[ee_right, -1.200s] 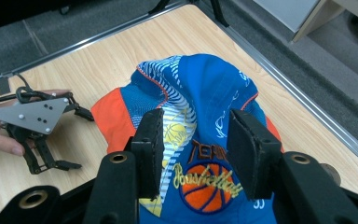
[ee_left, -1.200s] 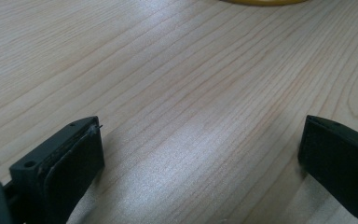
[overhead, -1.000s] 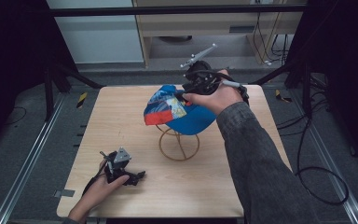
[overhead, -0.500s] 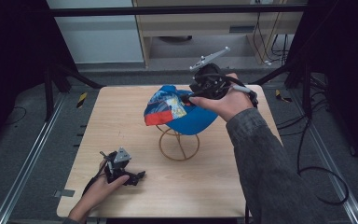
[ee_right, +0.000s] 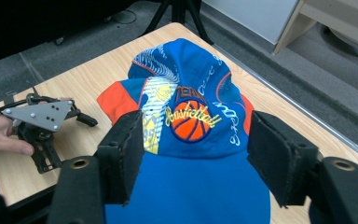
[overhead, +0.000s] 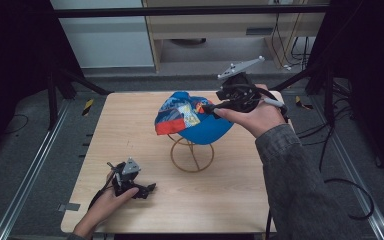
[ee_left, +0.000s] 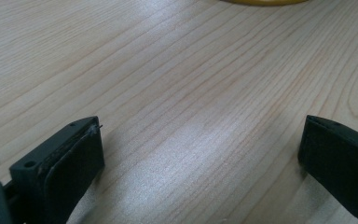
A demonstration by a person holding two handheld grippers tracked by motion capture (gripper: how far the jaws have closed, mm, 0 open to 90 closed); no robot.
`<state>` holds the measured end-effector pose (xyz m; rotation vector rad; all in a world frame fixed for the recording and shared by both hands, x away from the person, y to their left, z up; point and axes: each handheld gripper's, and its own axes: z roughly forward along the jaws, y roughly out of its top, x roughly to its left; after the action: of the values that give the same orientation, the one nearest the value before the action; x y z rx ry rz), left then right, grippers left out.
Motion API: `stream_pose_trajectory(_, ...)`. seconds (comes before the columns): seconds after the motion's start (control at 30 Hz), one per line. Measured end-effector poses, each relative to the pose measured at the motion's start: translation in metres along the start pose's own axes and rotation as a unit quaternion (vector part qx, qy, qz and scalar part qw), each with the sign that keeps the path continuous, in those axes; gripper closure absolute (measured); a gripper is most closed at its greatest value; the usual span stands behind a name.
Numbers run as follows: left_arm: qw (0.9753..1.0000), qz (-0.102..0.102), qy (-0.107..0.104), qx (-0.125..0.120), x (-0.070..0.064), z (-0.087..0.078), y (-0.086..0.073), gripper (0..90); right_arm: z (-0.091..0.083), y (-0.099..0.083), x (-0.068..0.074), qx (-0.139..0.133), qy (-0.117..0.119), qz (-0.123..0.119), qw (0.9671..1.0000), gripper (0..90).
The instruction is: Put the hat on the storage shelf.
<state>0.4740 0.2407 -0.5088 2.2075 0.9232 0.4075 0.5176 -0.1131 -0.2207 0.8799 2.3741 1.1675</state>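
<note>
With the cap point(overhead: 195, 117) perched on its wire stand point(overhead: 192, 154) mid-table, the spread-jawed right gripper point(overhead: 211, 108) is best aligned over the crown's rear before closing, while the unclenched left gripper point(overhead: 147, 188) is rested near the front-left corner.

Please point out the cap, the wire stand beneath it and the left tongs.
cap point(ee_right: 193, 123): right gripper view, basketball emblem on its crown.
wire stand point(overhead: 192, 163): high view, base ring.
left tongs point(overhead: 149, 189): high view, between the tips.

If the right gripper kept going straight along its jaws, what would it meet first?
Most likely the blue cap on the wire stand: the right gripper hangs open just above it, jaws on either side of the crown. Exact clearance is unclear.
</note>
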Motion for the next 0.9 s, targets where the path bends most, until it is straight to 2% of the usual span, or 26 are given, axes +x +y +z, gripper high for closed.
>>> stream_pose_trajectory(0.17, 1.0, 0.0, 0.0, 0.0, 0.0, 0.0, 0.0, 0.0, -0.006, -0.005, -0.001, -0.002, -0.009, 0.008, 0.9999, 25.9)
stream_pose_trajectory(0.43, 1.0, 0.0, 0.0, 0.0, 0.0, 0.0, 0.0, 0.0, -0.02, -0.017, -0.002, -0.02, -0.028, 0.018, 0.9992, 11.4)
stream_pose_trajectory(0.67, 1.0, 0.0, 0.0, 0.0, 0.0, 0.0, 0.0, 0.0, -0.034, -0.035, -0.008, -0.041, -0.039, 0.021, 0.9982, 6.0)
stream_pose_trajectory(0.9, 1.0, -0.001, 0.001, -0.002, 0.0, 0.0, 0.0, 0.0, -0.044, -0.057, -0.015, -0.055, -0.05, 0.031, 0.9967, 5.2)
